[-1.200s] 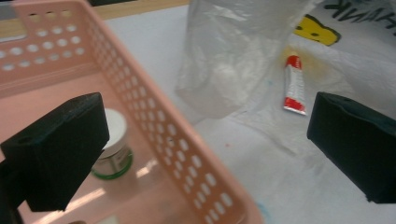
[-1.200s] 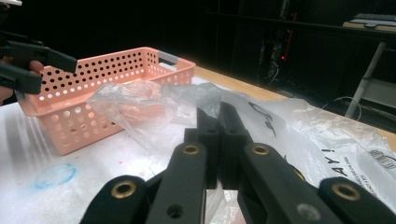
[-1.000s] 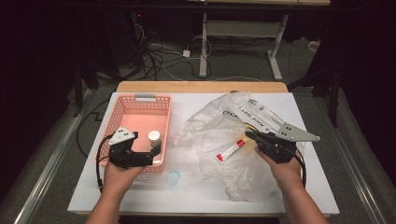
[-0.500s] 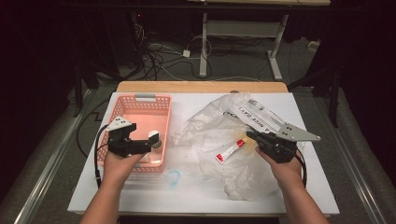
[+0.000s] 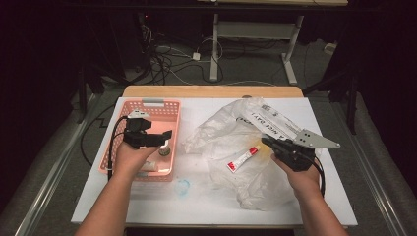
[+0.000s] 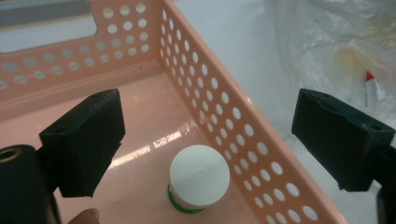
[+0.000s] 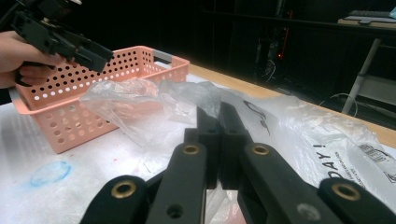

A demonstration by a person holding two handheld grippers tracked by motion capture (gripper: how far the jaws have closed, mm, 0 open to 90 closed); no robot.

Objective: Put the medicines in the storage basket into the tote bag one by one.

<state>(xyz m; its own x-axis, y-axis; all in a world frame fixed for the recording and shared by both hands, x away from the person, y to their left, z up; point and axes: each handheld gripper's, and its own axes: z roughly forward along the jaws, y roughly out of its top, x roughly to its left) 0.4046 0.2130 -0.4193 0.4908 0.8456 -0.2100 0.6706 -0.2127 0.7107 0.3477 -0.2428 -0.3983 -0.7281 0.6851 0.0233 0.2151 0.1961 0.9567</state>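
Note:
A pink perforated basket point(image 5: 147, 105) stands at the left of the white table, and a white-capped jar point(image 5: 163, 151) stands inside it. My left gripper point(image 5: 164, 135) hovers over the basket, open; its jaws have just been closing a little with nothing pinched between them. In the left gripper view point(image 6: 210, 107) the jaws straddle the basket wall point(image 6: 224, 112) above the jar point(image 6: 199, 175). My right gripper point(image 5: 265, 141) is shut on the film of a clear plastic bag point(image 5: 231, 132). A red-capped white tube point(image 5: 243, 158) lies inside the bag.
A blue smudge point(image 5: 183, 186) marks the table in front of the basket. The table's wooden far edge point(image 5: 211, 91) lies behind the bag. Cables and a table frame point(image 5: 255, 34) sit on the dark floor beyond.
My left hand has moved farther across the basket, away from the person. The jar has stayed in the basket. The right hand and the bag have not moved.

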